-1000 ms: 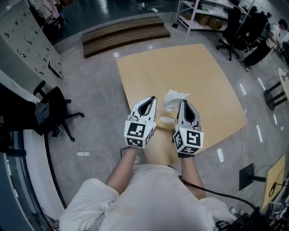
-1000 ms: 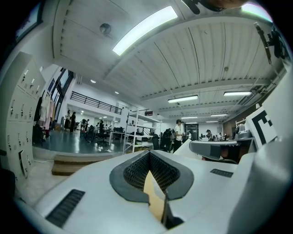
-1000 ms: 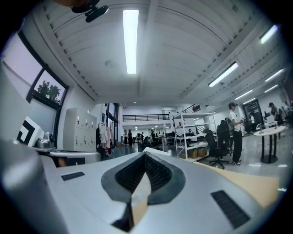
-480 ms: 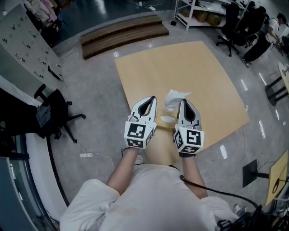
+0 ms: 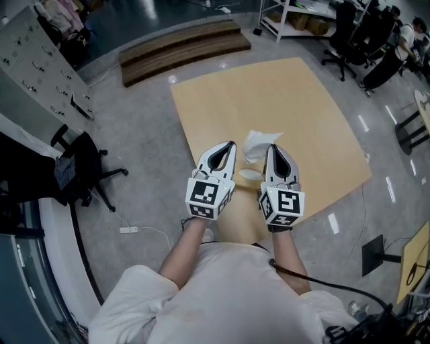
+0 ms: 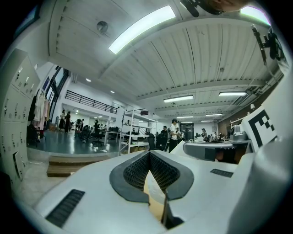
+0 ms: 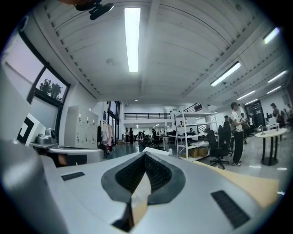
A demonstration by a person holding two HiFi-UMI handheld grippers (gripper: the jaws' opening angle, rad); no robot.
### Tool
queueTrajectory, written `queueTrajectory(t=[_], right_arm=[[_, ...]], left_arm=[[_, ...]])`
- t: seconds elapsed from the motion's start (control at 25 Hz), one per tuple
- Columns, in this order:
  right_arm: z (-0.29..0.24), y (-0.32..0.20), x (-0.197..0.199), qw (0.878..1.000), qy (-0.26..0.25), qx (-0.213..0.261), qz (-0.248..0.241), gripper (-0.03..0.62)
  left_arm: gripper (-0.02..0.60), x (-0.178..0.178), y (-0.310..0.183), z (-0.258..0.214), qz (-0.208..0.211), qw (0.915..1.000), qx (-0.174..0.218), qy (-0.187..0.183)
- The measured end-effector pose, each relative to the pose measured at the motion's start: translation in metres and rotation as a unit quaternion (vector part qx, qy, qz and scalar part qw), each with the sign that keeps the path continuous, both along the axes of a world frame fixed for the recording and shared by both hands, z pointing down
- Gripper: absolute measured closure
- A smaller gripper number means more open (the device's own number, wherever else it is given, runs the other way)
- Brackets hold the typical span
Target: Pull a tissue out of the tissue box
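A white tissue (image 5: pixel 257 142) stands crumpled above the tan table (image 5: pixel 269 94), with a pale oval (image 5: pixel 249 175) just below it; I cannot make out the tissue box's outline. My left gripper (image 5: pixel 228 144) and right gripper (image 5: pixel 272 146) are held level side by side over the table's near corner, with the tissue between their tips and closer to the right one. The left gripper view shows the left gripper (image 6: pixel 149 153) with its jaws shut and empty. In the right gripper view, the right gripper (image 7: pixel 145 154) is also shut with nothing between its pads.
A black office chair (image 5: pixel 80 161) stands on the grey floor at left. Wooden steps (image 5: pixel 181 47) lie beyond the table. A shelf rack (image 5: pixel 295 20) and more chairs (image 5: pixel 363 40) stand at the back right. A power strip (image 5: pixel 126 230) lies on the floor near my left.
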State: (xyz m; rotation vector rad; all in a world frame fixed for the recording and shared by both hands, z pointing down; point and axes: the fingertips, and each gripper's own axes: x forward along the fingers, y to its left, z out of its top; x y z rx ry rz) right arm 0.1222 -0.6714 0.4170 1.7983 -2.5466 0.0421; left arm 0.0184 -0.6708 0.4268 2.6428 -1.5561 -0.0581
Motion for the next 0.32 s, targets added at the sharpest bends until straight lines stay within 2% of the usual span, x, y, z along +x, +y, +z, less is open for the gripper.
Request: queueTrajectory(t=[0.32], right_arm=[[0.0056,0.0023,-0.0004,1.0,0.008,-0.006,0.0,0.594]], left_arm=[[0.583,0.0038,0.0021,0.0036,0.004,1.0,-0.004,-0.003]])
